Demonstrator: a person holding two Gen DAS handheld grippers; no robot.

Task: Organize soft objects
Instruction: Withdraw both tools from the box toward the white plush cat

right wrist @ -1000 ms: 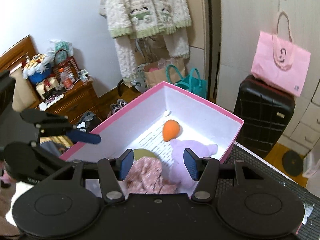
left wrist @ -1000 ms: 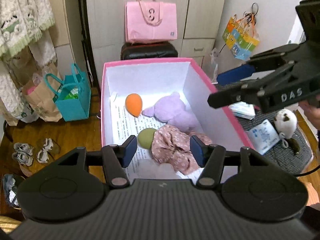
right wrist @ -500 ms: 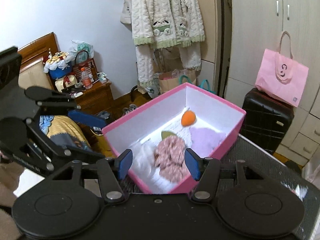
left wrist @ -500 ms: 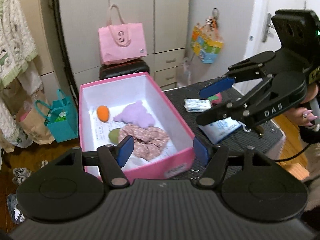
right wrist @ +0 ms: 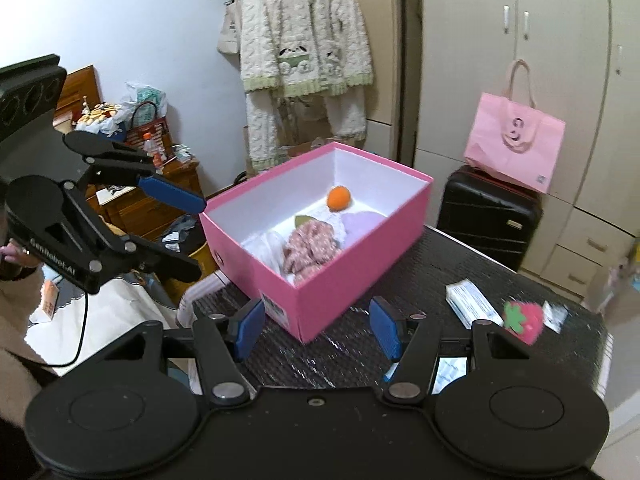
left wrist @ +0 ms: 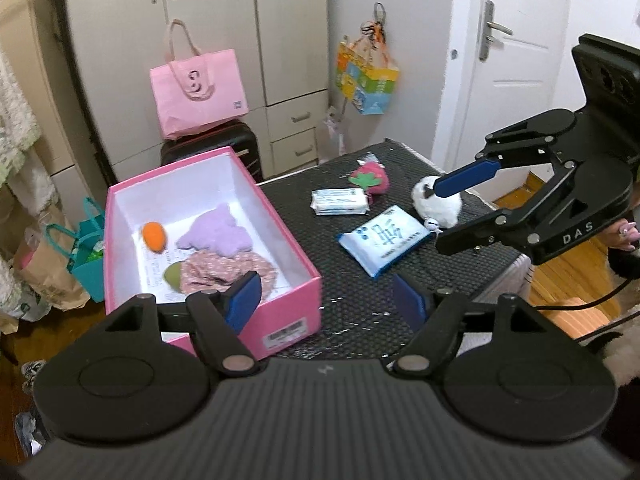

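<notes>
The pink box [left wrist: 280,248] stands on the table's left part and holds an orange toy [left wrist: 154,236], a purple plush [left wrist: 216,232], a floral cloth [left wrist: 228,272] and a green piece [left wrist: 173,274]. On the mat to its right lie a strawberry plush [left wrist: 370,178], a white panda plush [left wrist: 438,210] and two tissue packs [left wrist: 339,202]. My left gripper [left wrist: 326,302] hovers by the box's near corner, its jaws opening with nothing between them. My right gripper [right wrist: 318,330] is open and empty in front of the box [right wrist: 340,296]. In the left wrist view it hangs before the panda.
The black mat table [left wrist: 352,292] ends at the right over a wooden floor. Behind the box a pink tote [left wrist: 198,88] sits on a black suitcase [left wrist: 212,148]. A teal bag [left wrist: 86,256] stands on the floor at left. A hand [left wrist: 624,232] holds the right gripper.
Both grippers have drawn back from over the box, and the table with its loose items has come into view. The left jaws have spread wider. The floral cloth stays in the box.
</notes>
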